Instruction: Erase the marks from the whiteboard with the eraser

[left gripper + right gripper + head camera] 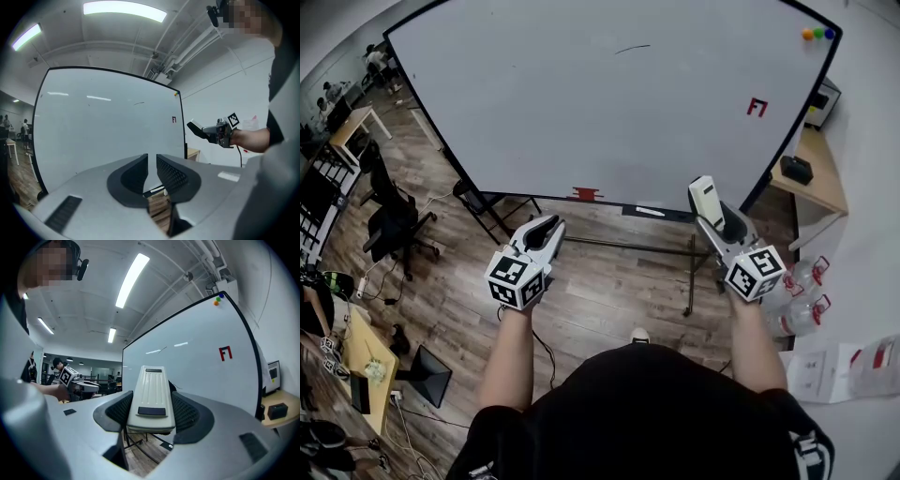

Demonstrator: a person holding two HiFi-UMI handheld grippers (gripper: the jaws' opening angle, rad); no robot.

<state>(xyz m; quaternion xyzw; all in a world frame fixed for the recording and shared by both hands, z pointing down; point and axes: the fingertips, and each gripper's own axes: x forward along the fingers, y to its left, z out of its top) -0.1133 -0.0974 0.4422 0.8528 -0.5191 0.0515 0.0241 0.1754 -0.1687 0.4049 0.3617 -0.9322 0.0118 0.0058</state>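
The whiteboard (581, 103) stands upright ahead of me. It carries a red mark (757, 107) at the right and a thin black stroke (633, 48) near the top. In the right gripper view the red mark (225, 353) lies right of the jaws. My right gripper (710, 212) is shut on a cream eraser (151, 394), which points at the board's lower right without touching it. My left gripper (550, 224) hangs below the board's bottom edge. Its jaws (152, 161) stand almost together with nothing between them.
A red item (585, 194) and a white item (649, 211) lie on the board's tray. Coloured magnets (817, 34) sit at its top right corner. The board's stand legs (694, 267) are on the wood floor, with a desk (811, 173) and water bottles (802, 291) to the right and office chairs (389, 220) to the left.
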